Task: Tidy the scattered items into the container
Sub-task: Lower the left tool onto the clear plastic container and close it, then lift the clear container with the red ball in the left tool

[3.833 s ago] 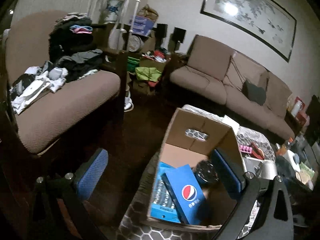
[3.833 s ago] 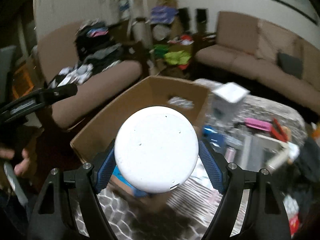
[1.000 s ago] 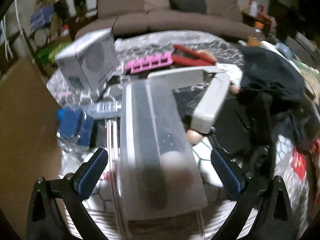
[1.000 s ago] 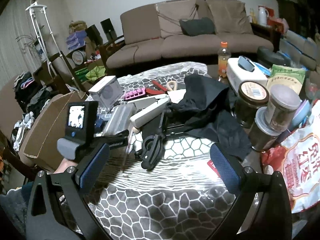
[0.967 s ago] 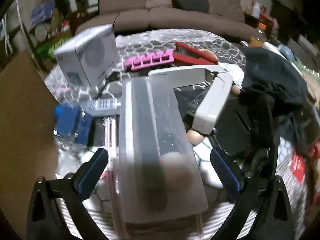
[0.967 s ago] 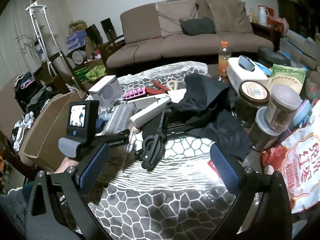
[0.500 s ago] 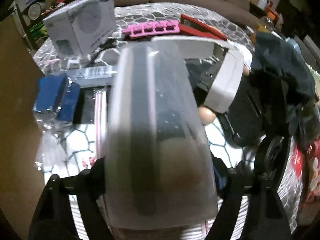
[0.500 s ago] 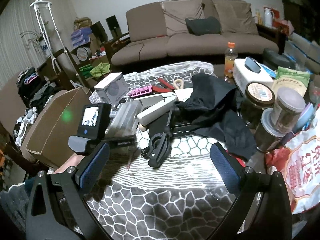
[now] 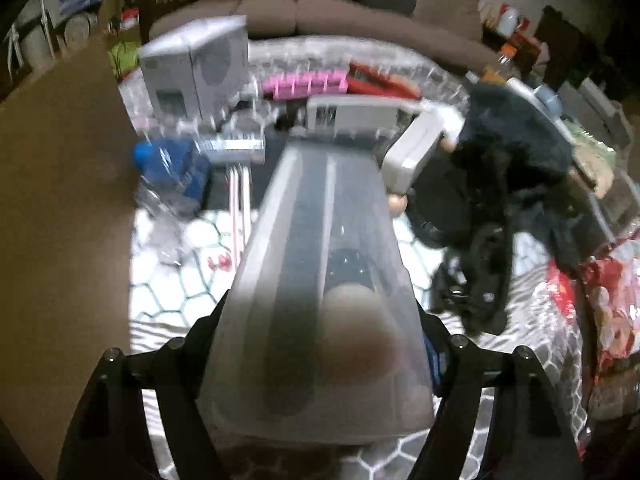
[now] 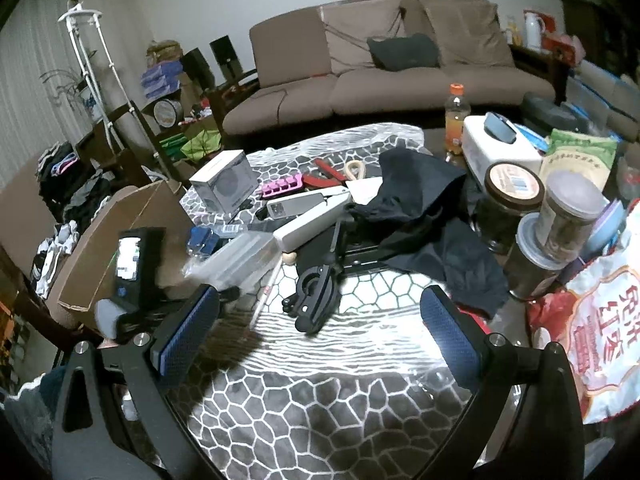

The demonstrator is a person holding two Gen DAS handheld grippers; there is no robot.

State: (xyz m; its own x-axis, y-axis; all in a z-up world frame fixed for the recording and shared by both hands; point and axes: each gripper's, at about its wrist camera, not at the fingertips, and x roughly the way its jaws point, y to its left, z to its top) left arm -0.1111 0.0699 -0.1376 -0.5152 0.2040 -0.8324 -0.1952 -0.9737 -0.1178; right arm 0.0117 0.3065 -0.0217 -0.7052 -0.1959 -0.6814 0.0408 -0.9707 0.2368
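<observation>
Over cluttered table, left tongs clamp clear box (right tongs wide, empty).

A brown sofa lines the wall — a dark cushion on its seat.

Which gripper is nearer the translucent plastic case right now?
Left. The left gripper is shut on the translucent plastic case, fingers on both its sides. The right gripper is open over the table, with the case ahead to its left.
</observation>
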